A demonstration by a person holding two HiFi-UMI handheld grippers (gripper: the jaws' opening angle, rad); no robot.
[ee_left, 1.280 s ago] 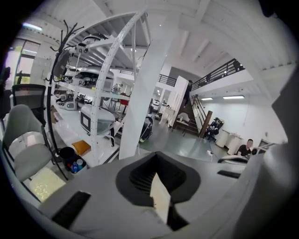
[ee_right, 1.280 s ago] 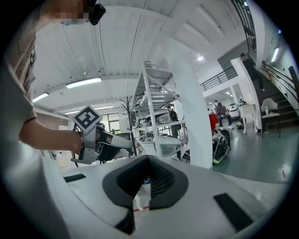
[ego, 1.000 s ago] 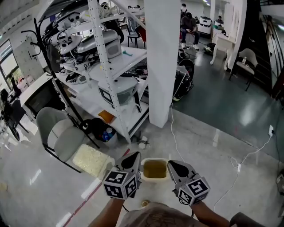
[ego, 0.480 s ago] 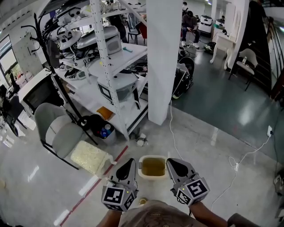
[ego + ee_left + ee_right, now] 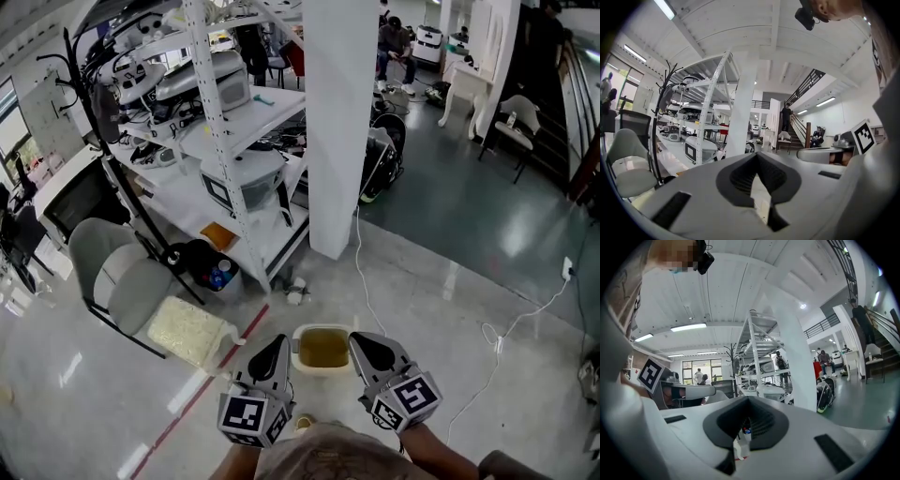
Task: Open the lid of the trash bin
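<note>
The trash bin [image 5: 323,349] is a small cream-white bin on the floor with an olive-brown top, seen from above in the head view. My left gripper [image 5: 277,341] hovers just left of it and my right gripper [image 5: 355,338] just right of it. Both point forward, above the bin and not touching it. The left gripper view shows the left gripper [image 5: 757,154] with its jaws meeting at the tips and nothing between them. In the right gripper view, the right gripper [image 5: 748,399] is likewise shut and empty. Neither gripper view shows the bin.
A white pillar [image 5: 341,122] stands ahead, with a white shelf rack [image 5: 225,141] full of equipment to its left. A grey chair [image 5: 127,281] and a pale cushion [image 5: 192,333] sit at left. White cables [image 5: 366,281] trail on the floor. Seated people are far back.
The left gripper has dropped back toward my body over the last second. The right gripper and the bin have barely shifted in view.
</note>
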